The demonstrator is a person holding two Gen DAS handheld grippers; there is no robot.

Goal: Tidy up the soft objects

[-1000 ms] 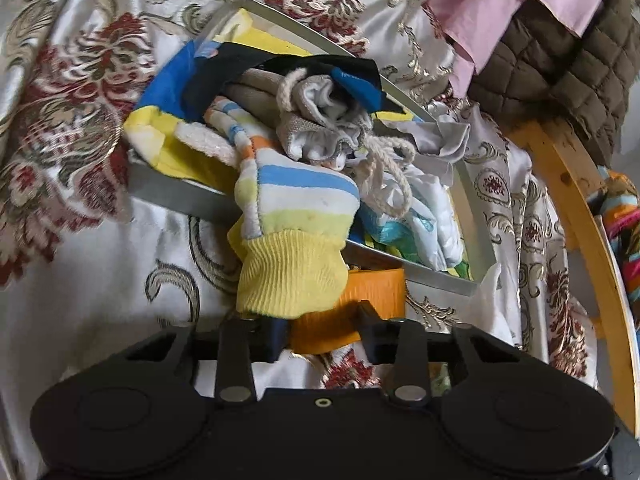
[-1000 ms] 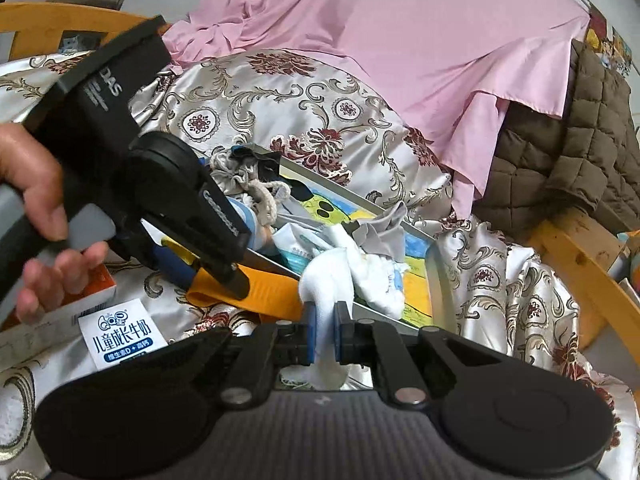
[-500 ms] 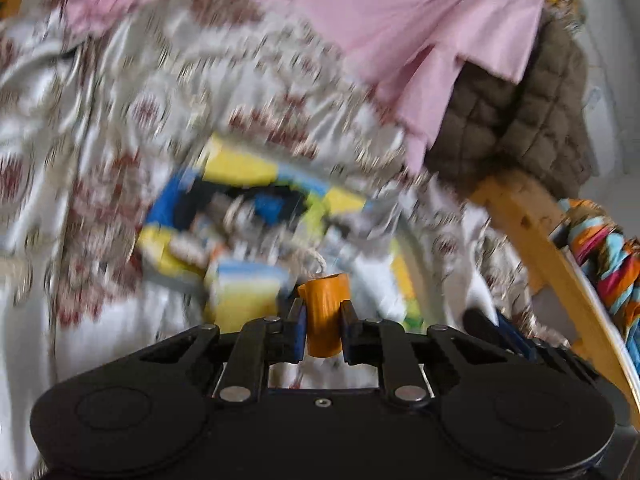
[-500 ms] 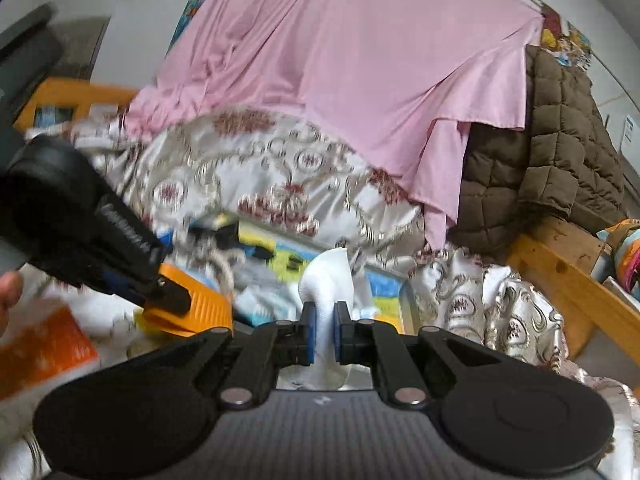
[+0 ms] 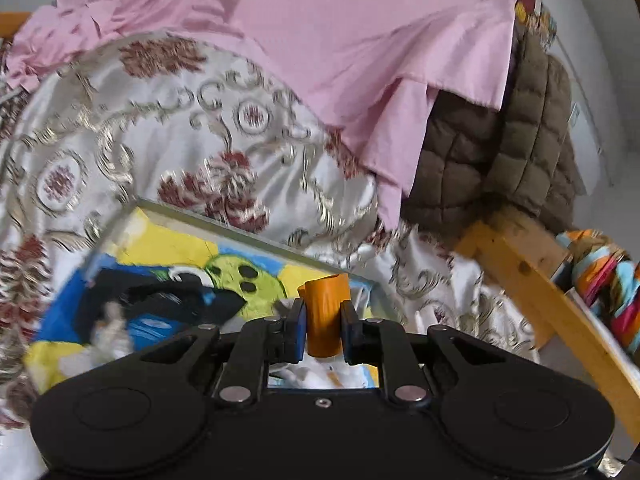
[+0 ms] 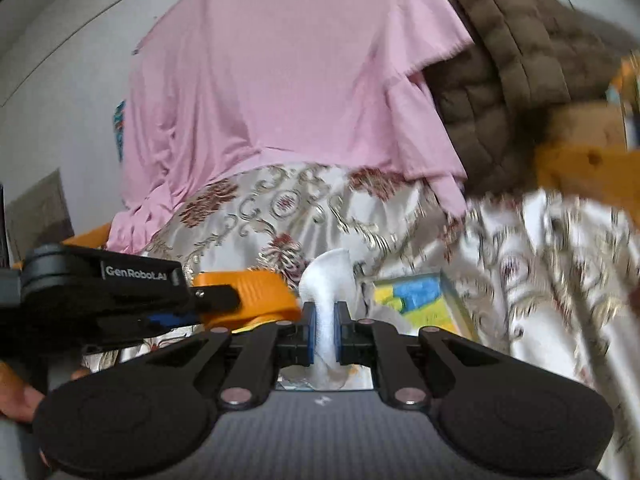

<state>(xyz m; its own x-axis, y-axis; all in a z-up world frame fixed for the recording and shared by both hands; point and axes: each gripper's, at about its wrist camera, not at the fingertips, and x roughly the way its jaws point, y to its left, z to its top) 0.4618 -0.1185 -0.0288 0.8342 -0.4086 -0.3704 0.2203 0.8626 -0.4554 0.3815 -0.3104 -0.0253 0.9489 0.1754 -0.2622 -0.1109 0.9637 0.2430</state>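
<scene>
From the left wrist, the left gripper points slightly downward, its jaws clamped on an orange strap that stands upright between the blue pads. Past the jaws and to their left lies a tray with a bright cartoon lining, dark and pale soft items heaped in it, on a floral satin cover; farther ahead hang a pink cloth and a brown quilted jacket. From the right wrist, the right gripper is pinched tight on a white sock, which rises above the fingertips and trails below them. Left of these jaws the left gripper, lying almost level, holds the orange strap. The tray's corner sits just right of the jaws.
</scene>
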